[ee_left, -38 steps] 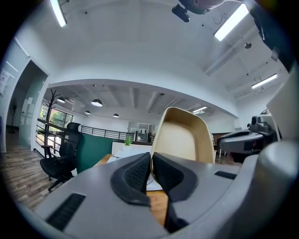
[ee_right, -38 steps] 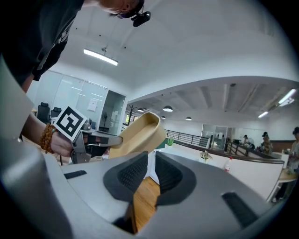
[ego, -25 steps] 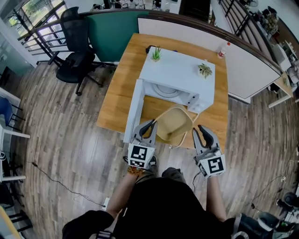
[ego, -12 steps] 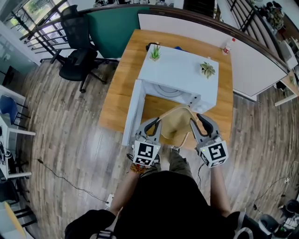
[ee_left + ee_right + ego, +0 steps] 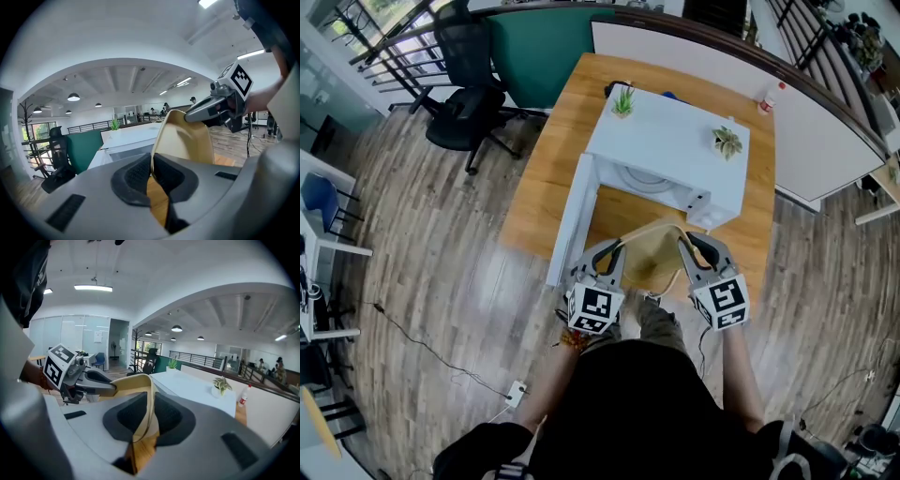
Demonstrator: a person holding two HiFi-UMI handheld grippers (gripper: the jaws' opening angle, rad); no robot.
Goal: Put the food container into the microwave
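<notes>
**A:** Grip status?

**B:** We have the food container (image 5: 652,251) two-handed. The left gripper (image 5: 612,253) is clamped on its left rim, with the thin wall pinched between the pads. The right gripper (image 5: 687,246) has just been closing, and the right rim sits between its jaws with the pads on it.

**A:** Where is it relative to the microwave (image 5: 675,150)?

**B:** It's in the air over the near edge of the table (image 5: 539,187), just in front of the open cavity (image 5: 639,180). The cavity lies straight ahead of both grippers. The container spans side to side between them, so its wide axis runs across the opening.

**A:** Clearance?

**B:** The door (image 5: 572,220) stands open on the left, just beside the left gripper. We judge that the tight side. On the right, the microwave's front corner is near the right gripper.

**A:** Next move?

**B:** We reckon a straight push forward with both grippers together, keeping off the door.
</notes>
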